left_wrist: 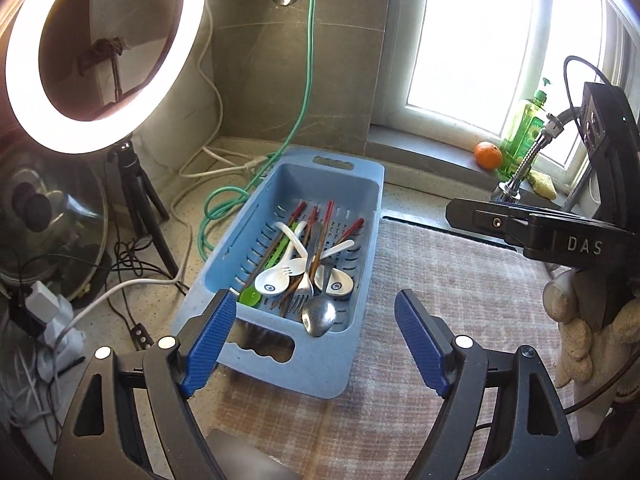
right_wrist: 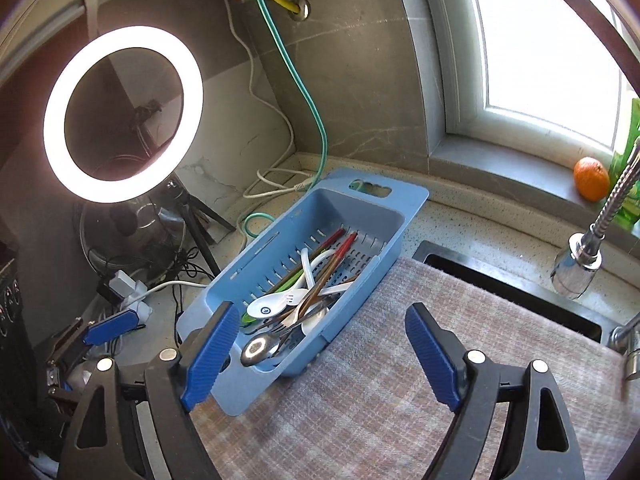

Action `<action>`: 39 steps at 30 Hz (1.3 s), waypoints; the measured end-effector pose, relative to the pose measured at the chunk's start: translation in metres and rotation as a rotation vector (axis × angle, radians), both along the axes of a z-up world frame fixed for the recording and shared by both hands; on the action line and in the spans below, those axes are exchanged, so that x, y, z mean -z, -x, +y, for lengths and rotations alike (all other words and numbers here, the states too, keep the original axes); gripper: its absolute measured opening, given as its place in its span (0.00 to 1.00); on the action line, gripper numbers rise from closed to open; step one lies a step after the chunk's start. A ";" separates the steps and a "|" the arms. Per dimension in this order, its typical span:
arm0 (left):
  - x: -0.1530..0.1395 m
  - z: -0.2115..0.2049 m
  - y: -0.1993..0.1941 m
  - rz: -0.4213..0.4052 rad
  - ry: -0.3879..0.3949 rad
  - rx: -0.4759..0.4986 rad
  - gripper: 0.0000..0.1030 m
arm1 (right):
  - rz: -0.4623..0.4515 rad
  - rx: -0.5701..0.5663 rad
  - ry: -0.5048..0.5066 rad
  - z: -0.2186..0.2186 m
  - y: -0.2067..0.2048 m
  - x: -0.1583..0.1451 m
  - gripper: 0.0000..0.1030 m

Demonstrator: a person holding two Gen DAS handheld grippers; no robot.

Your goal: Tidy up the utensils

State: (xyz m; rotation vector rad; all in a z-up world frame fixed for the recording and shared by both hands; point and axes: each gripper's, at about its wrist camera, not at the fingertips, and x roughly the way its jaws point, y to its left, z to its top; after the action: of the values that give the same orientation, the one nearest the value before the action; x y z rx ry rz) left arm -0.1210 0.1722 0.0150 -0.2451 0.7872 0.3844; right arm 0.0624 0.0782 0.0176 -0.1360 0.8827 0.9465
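Observation:
A blue slotted basket (left_wrist: 352, 184) (right_wrist: 404, 196) stands on the counter beside a checked cloth. It holds a jumble of red-tipped chopsticks (left_wrist: 326, 220) (right_wrist: 342, 250), white patterned spoons (left_wrist: 272, 280) (right_wrist: 266, 306), a steel fork (left_wrist: 304, 292), a steel spoon (left_wrist: 318, 316) (right_wrist: 258, 350) and a green spoon (left_wrist: 251, 295). My left gripper (left_wrist: 314, 300) hangs open above the basket's near end with nothing between its blue pads. My right gripper (right_wrist: 322, 312) is open too, over the basket's near right edge, and holds nothing. A gloved hand (left_wrist: 576, 336) grips the right tool's black body (left_wrist: 560, 240).
A lit ring light (left_wrist: 100, 52) (right_wrist: 122, 114) on a tripod (left_wrist: 140, 200) stands left, with a glass lid (left_wrist: 48, 224), power strip (left_wrist: 44, 304) and tangled cables. A green hose (left_wrist: 308, 80) hangs behind. The checked cloth (left_wrist: 440, 280) (right_wrist: 400, 380) covers the sink; faucet (right_wrist: 580, 256), orange (right_wrist: 591, 179) and green bottle (left_wrist: 524, 128) lie right.

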 end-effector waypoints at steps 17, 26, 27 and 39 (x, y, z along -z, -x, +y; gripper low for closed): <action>-0.007 -0.026 0.015 -0.018 0.001 -0.045 0.79 | -0.018 -0.003 -0.033 -0.038 0.019 -0.007 0.83; -0.014 -0.027 0.022 -0.020 -0.018 -0.044 0.79 | -0.007 -0.003 -0.051 -0.042 0.025 -0.008 0.83; -0.014 -0.028 0.022 -0.018 -0.018 -0.043 0.79 | -0.006 -0.001 -0.052 -0.043 0.025 -0.008 0.83; -0.011 -0.036 0.019 -0.015 -0.004 -0.016 0.79 | 0.003 0.014 -0.027 -0.055 0.025 -0.004 0.83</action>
State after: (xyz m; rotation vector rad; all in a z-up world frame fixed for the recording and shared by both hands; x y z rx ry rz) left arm -0.1402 0.1360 0.0255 -0.2503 0.7698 0.3989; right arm 0.0370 0.0228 0.0218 -0.1047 0.8725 0.9458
